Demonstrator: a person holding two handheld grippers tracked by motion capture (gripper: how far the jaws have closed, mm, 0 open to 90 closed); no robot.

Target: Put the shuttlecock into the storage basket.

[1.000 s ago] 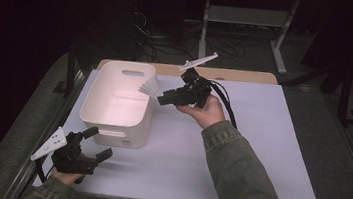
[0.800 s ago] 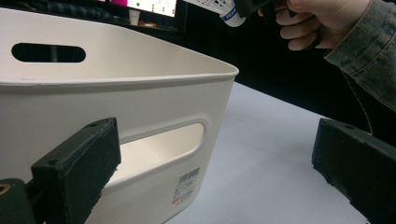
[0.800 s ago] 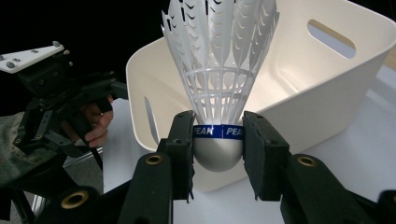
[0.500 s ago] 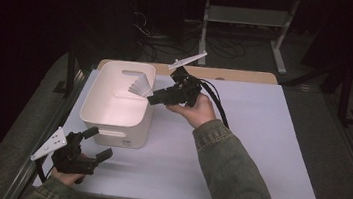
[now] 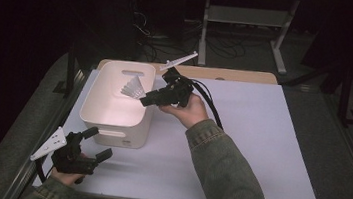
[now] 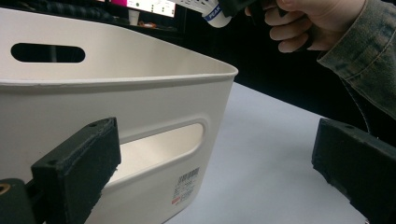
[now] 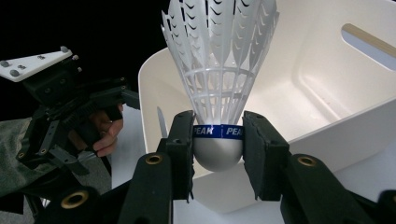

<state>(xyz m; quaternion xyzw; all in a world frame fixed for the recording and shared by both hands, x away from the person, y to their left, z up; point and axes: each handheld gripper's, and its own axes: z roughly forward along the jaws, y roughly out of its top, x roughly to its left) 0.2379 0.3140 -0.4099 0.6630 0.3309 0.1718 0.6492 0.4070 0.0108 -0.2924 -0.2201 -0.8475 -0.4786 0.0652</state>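
A white plastic shuttlecock (image 7: 219, 70) with a blue PEAK band and a silver-grey cork sits clamped by its cork in my right gripper (image 7: 218, 140). In the high view that right gripper (image 5: 145, 99) holds the shuttlecock (image 5: 133, 89) over the right rim of a white bin (image 5: 94, 105), skirt pointing into the bin. The bin (image 7: 327, 88) looks bare inside. My left gripper (image 5: 95, 143) rests near the table's front left corner, open, jaws wide apart just in front of the bin's (image 6: 140, 107) near wall. Between them is nothing.
The bin stands on a white table top (image 5: 260, 139) with a wooden strip (image 5: 232, 74) along the far edge. A metal stand (image 5: 247, 17) and cables lie on the dark floor behind. The table's right half is bare surface.
My right gripper has carried the shuttlecock leftwards, from beside the bin's right rim to over the bin. The left gripper has stayed where it was.
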